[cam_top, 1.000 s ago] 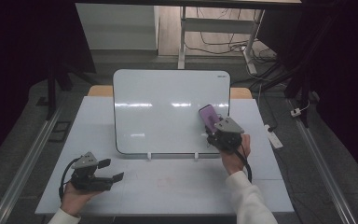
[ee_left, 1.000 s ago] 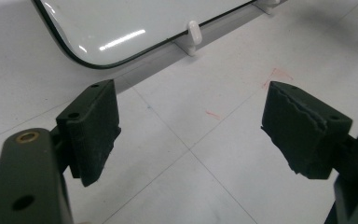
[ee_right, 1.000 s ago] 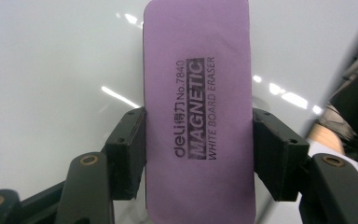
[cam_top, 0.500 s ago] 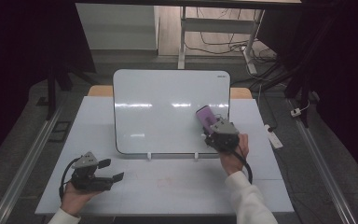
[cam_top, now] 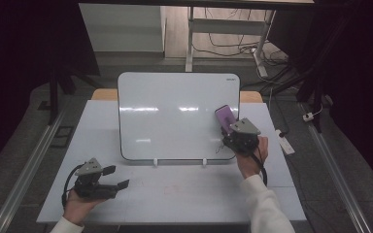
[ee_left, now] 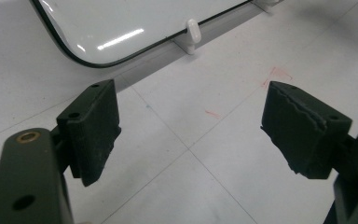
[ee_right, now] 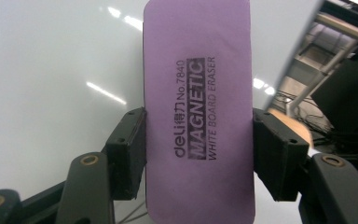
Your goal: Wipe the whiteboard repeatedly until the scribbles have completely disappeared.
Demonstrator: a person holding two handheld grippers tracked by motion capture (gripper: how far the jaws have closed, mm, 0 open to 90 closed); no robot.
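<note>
A whiteboard [cam_top: 175,114] stands tilted on small white feet at the back of the white table [cam_top: 184,189]. Against its lower right part my right gripper [cam_top: 232,130] is shut on a purple magnetic whiteboard eraser [cam_top: 225,118]. In the right gripper view the eraser [ee_right: 200,112] stands upright between the two jaws, its printed label facing the camera, the board's white face [ee_right: 51,70] behind it. My left gripper [cam_top: 116,177] rests low at the table's front left, open, with nothing between its pads [ee_left: 95,126]. The board's lower corner [ee_left: 116,32] lies ahead of it.
A white foot [ee_left: 192,31] of the board stands on the table ahead of the left gripper. Faint red marks [ee_left: 275,74] stain the tabletop. A power strip [cam_top: 284,141] lies off the table's right edge. Cables [cam_top: 233,43] run over the floor behind.
My right gripper has carried the eraser a little to the left and down over the board's lower right part. The left gripper has stayed still.
</note>
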